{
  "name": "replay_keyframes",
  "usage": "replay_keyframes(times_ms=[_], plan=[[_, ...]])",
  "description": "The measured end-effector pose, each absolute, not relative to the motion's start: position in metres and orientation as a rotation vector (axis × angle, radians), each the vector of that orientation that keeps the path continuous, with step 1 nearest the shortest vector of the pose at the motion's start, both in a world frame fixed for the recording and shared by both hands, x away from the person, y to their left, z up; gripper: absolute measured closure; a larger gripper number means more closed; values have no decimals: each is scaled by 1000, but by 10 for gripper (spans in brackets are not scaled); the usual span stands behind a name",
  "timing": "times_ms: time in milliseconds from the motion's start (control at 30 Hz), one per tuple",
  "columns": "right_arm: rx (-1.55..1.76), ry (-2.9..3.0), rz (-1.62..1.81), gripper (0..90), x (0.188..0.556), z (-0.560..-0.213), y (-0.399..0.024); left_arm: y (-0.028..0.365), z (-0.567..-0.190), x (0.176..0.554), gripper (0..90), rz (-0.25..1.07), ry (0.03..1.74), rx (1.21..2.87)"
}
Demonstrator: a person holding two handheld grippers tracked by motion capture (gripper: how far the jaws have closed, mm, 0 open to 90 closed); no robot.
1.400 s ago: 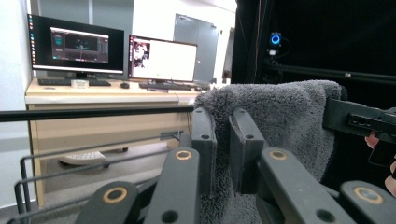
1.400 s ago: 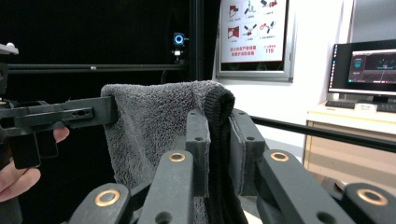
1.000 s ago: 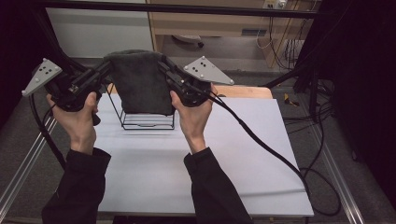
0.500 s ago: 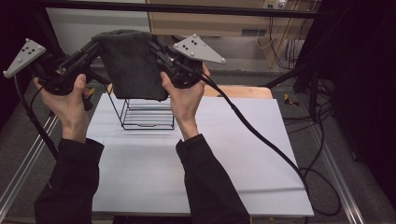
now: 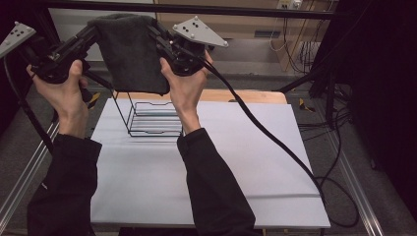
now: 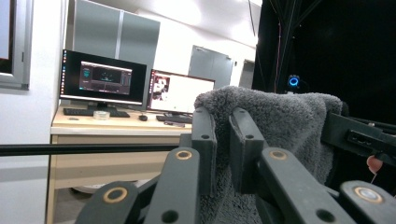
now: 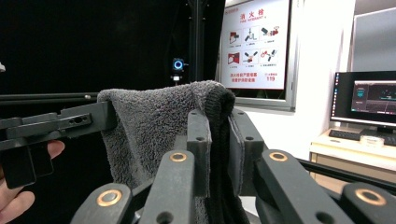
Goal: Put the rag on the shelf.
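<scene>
A white table (image 5: 236,162) stands on a grey floor, with black framing overhead and a wooden board (image 5: 246,96) at its far edge.

High view: one black wire rack (image 5: 152,118) stands on the table near its far left corner. One dark grey towel (image 5: 130,54) hangs above the rack, stretched between two grippers, its lower edge near the rack's top. The left gripper (image 5: 91,32) clamps the towel's upper left corner; the right gripper (image 5: 152,32) clamps the upper right corner. Each hand wears a black sleeve. Two grey three-cornered plates sit on the grippers, and a black cable (image 5: 265,132) trails from the right one across the table.

Left gripper view: the jaws are closed on a fold of the towel (image 6: 271,121). Behind stand a desk (image 6: 107,126) with two lit monitors (image 6: 102,77), grey cabinets and a white wall. The other gripper's jaw enters from the right.

Right gripper view: the jaws pinch the towel's thick rolled hem (image 7: 217,107). Behind hang a red-and-white poster (image 7: 254,44) and one monitor (image 7: 369,98) on a desk; a small blue ring light (image 7: 178,64) glows against black.

The towel is soft, looped terry. The rack is thin bent wire. The jaws are flat, rigid black bars with brass-ringed pivots.
</scene>
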State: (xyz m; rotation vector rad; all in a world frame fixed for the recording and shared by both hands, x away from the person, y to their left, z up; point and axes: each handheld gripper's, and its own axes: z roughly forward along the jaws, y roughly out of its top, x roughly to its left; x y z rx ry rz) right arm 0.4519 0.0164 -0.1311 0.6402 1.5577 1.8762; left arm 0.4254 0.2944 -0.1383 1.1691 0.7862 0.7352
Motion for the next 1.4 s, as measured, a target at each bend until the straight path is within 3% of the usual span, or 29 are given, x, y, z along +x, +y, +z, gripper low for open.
replay_keyframes(times_ms=[700, 1400], plan=[[629, 1533, 1860, 811, 490, -107, 20, 295, -114, 457, 816, 728, 797, 1157], [690, 1602, 1807, 811, 520, -129, 23, 298, -134, 489, 816, 721, 849, 1231]])
